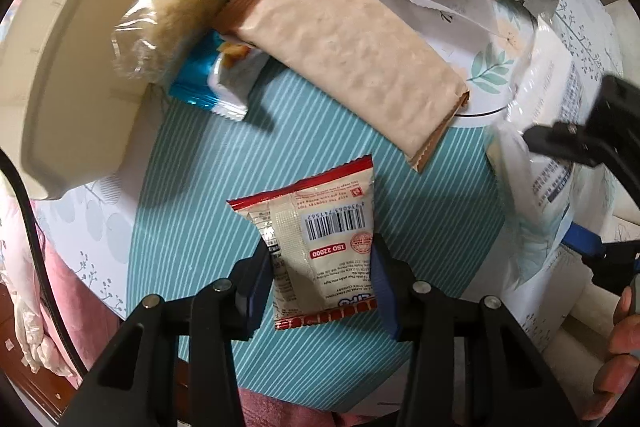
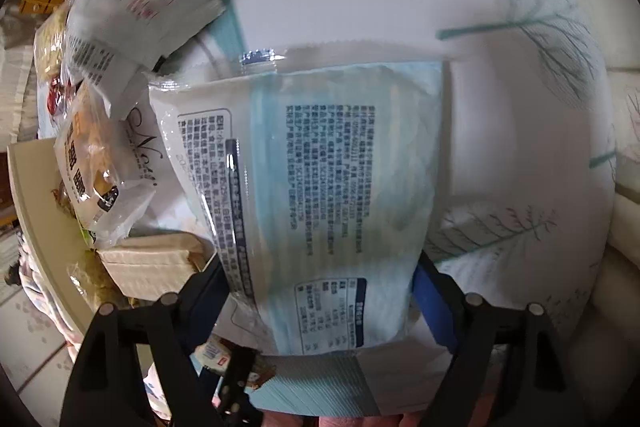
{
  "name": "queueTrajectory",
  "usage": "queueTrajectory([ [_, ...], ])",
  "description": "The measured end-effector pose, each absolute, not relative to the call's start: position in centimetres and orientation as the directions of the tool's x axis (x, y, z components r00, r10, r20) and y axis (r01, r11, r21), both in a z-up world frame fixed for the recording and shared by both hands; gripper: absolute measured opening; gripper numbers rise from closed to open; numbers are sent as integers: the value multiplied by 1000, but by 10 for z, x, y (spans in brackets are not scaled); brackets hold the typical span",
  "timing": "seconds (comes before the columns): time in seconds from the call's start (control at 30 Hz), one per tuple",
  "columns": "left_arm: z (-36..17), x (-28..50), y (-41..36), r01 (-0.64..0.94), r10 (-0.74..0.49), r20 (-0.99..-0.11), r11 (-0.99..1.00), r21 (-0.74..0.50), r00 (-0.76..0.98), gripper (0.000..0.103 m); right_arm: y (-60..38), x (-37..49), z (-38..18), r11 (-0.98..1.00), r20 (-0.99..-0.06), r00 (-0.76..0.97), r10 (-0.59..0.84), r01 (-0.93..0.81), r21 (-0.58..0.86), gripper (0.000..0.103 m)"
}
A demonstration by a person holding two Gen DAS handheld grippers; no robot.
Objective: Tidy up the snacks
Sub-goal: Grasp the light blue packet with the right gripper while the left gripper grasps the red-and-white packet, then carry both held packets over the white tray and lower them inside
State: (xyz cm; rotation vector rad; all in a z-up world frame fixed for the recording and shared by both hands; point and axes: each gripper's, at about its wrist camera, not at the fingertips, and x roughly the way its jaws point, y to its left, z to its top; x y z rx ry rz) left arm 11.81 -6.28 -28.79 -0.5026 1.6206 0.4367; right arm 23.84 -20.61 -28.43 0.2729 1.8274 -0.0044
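At the far left of the left wrist view, a cream tray (image 1: pixel 60 75) has a loose heap of snacks spilling from its rim onto the patterned cloth (image 1: pixel 192 163) that covers the worktop: a clear bag (image 1: pixel 180 7), a blue-edged packet (image 1: pixel 212 83) and a long tan wrapper (image 1: pixel 344 55). Further right, the left tongs (image 1: pixel 320 287) point straight down and have their 2 pads pressed against the sides of a small red-trimmed packet (image 1: pixel 320 239) that lies barcode up on the striped part of the cloth; this looks like the grasp step of sorting that snack. The next move calls for a clean lift and a carry to its proper group, probably the tray. Right again, the right tongs (image 2: pixel 320 291) tilt steeply downward and straddle a large pale-blue printed bag (image 2: pixel 332 187) that lies beside the heap. This view is blurred, so whether the pads actually touch the bag cannot be told, though the jaws stand wide. A person's hand (image 1: pixel 624 343) shows at the right edge.
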Motion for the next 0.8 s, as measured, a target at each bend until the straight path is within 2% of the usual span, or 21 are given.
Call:
queueTrajectory([
  [0.37, -227, 89, -73, -500, -59, -998, 865, -49, -4, 44, -237, 203, -284, 967, -964, -191, 183, 214, 141, 75],
  [0.8, -135, 76, -59, -428, 72, -979, 904, -17, 189, 44, -243, 150, -265, 931, -950, -122, 289, 267, 249, 72],
])
